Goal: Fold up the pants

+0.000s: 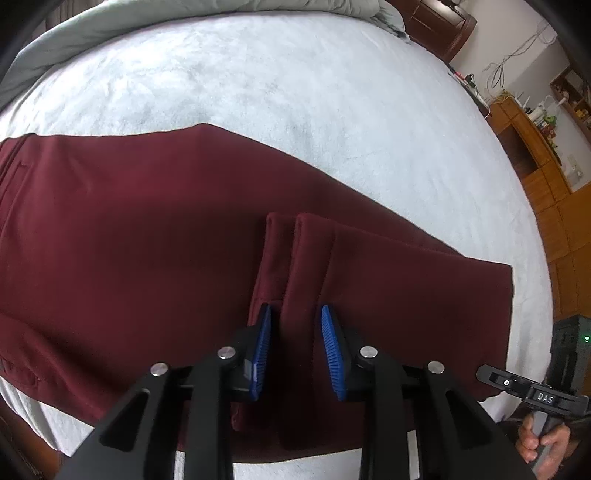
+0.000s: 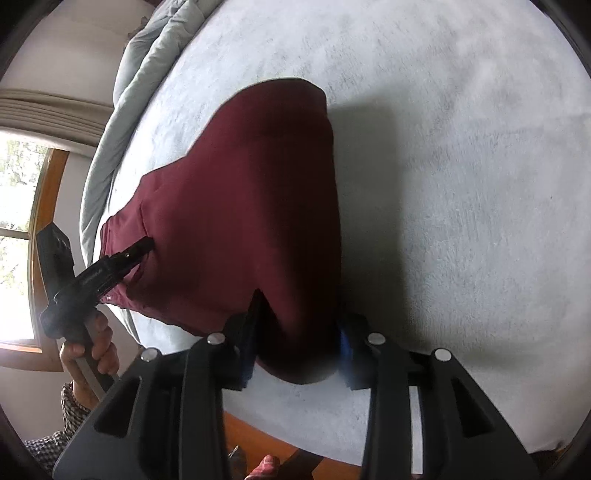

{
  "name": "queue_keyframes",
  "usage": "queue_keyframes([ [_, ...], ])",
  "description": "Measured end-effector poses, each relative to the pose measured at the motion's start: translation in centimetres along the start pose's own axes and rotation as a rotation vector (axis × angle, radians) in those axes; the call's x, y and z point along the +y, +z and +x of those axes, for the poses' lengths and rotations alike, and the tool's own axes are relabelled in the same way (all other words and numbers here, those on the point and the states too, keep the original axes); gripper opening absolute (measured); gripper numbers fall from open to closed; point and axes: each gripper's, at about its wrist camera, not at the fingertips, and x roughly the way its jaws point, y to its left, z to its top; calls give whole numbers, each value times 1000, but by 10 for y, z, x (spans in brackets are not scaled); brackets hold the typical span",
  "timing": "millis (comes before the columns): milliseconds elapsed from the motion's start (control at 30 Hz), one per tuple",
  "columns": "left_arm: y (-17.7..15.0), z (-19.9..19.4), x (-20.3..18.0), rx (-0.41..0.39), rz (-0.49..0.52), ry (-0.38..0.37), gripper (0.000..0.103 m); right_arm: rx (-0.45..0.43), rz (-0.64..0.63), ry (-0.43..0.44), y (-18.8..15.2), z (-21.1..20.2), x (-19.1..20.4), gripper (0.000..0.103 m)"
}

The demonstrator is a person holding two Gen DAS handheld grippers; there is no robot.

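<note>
— Two grippers on the job; where are the trousers?

— My dark maroon fleece pants [image 1: 147, 229] lie flat across the pale grey fuzzy bed cover [image 1: 258, 74], close to its near edge, waistband end toward the left edge in my left camera. The leg ends are doubled back on top, so two hemmed cuffs [image 1: 291, 251] sit side by side on the fabric.

— And your left gripper?

— My left gripper [image 1: 295, 350] hangs over the near edge with its blue ribbed pads [image 1: 328, 343] apart. A ridge of the folded cloth runs up between them, but the pads do not press on it.

— The right one?

— My right gripper [image 2: 299, 347] is clamped on the rounded fold of the pants at the near edge; cloth bulges between its black fingers and hides most of the blue pads.

— Any writing?

— Only "DAS" in white on the black body of my right gripper, seen at the lower right of the left camera, above my hand [image 1: 543, 443] on its grey handle.

— Anything else?

— A rumpled grey-green duvet [image 1: 184, 14] is bunched along the far edge of the bed.
</note>
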Motion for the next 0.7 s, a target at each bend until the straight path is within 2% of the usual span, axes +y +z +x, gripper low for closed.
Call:
queue_keyframes([
  [67,5,-8,5,-9,-22,-41,31,-7,-26,-29,0,-9,5,49],
  [100,5,-17,9,-21,-34,-49,40,-32,-37,-78,0,-18,9,60],
  [133,4,-27,15,-33,-42,-45,47,-57,-50,-117,-1,-25,15,63],
  [167,3,-39,24,-46,-52,-38,59,-93,-76,-171,-3,-36,22,63],
  [200,1,-48,32,-59,-58,-34,65,-114,-87,-199,-4,-42,26,63],
  [233,-3,-59,41,-73,-62,-24,67,-137,-93,-210,-5,-48,31,64],
  [300,-14,-80,65,-72,-75,4,86,-154,-119,-171,-7,-52,46,65],
  [433,-37,-101,117,-60,-176,30,92,-130,-201,-119,-7,-35,82,75],
  [533,-56,-114,162,-61,-299,55,95,-96,-255,-117,-8,-12,105,80],
  [700,-67,-117,225,-94,-463,87,94,-16,-281,-139,-3,30,119,80],
])
